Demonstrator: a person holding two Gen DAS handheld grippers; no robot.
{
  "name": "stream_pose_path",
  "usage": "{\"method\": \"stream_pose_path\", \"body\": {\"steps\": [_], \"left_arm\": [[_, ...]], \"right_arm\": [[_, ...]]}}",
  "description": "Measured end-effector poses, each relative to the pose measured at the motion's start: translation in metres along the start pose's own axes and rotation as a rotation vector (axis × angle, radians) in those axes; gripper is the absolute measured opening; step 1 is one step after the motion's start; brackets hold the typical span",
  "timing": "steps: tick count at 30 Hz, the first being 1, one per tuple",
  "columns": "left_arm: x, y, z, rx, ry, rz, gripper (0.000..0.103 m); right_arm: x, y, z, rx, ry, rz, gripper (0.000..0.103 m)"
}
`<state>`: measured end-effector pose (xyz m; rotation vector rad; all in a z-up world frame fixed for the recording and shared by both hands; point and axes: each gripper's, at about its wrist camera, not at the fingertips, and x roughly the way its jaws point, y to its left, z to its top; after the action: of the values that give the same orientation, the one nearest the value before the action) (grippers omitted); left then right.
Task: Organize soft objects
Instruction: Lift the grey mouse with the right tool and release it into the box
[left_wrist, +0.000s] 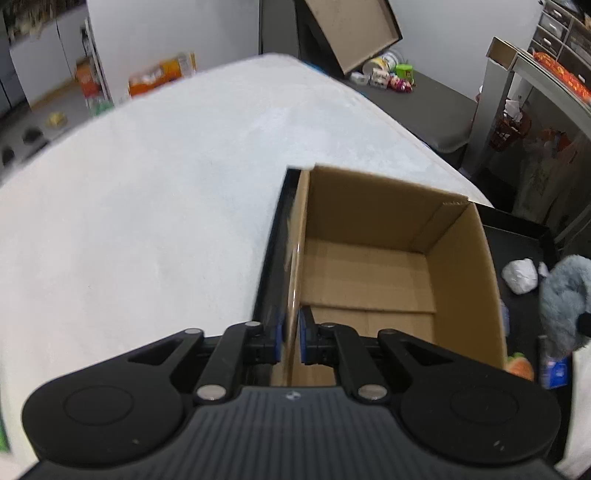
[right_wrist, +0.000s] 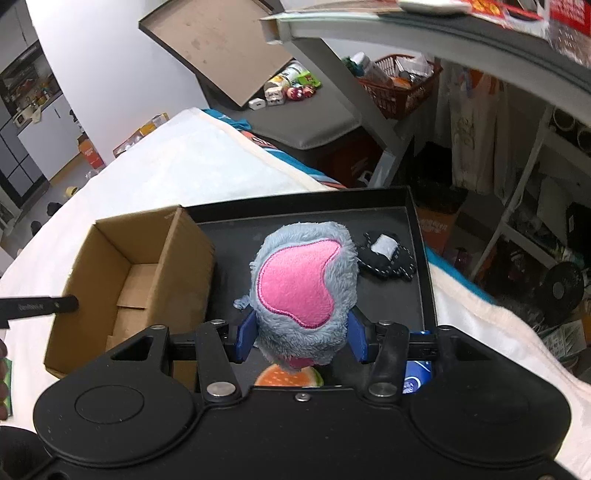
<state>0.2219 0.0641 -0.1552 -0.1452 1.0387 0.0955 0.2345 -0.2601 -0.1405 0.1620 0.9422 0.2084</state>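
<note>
Fluffy plush toy (right_wrist: 303, 284), matt cardboard box (right_wrist: 177, 266)

Cardboard box (left_wrist: 369, 266) open-topped and bare inside just ahead of the left gripper (left_wrist: 290, 341), its left wall pinched in the jaws, white bed (left_wrist: 147, 184) clear leftward, black tray (right_wrist: 417, 258) cluttered rightward

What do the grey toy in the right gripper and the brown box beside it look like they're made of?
The grey toy looks like plush fabric: fuzzy grey pile with a smooth pink fleece-like patch edged in stitching. The right gripper squeezes it between blue pads. The brown box looks like corrugated cardboard: matte tan walls, creased folds and bottom flaps. The left gripper is clamped on its wall.
</note>
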Motion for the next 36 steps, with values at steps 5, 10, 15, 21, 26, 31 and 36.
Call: {"method": "stream_pose_path", "body": {"steps": [5,10,15,21,26,31,36], "left_arm": [[-0.005,0.005,-0.009,-0.017,0.014,-0.019,0.009],[-0.006,0.009,-0.015,-0.025,0.028,-0.034,0.011],[0.002,0.018,-0.021,-0.059,0.045,-0.055,0.011],[0.005,0.023,-0.022,-0.087,0.025,-0.063,0.011],[0.007,0.024,-0.022,-0.104,0.017,-0.072,0.011],[0.005,0.027,-0.025,-0.118,0.012,-0.081,0.011],[0.006,0.031,-0.024,-0.140,0.014,-0.097,0.011]], "right_arm": [[-0.007,0.022,0.010,-0.048,-0.013,-0.001,0.049],[-0.011,0.042,0.016,-0.083,-0.024,0.001,0.049],[-0.013,0.063,0.020,-0.117,-0.022,-0.005,0.049],[-0.013,0.088,0.025,-0.155,-0.026,-0.006,0.049],[-0.006,0.110,0.026,-0.199,-0.028,-0.011,0.050],[-0.002,0.125,0.033,-0.238,-0.061,-0.036,0.049],[-0.003,0.137,0.043,-0.263,-0.088,-0.021,0.047]]}}
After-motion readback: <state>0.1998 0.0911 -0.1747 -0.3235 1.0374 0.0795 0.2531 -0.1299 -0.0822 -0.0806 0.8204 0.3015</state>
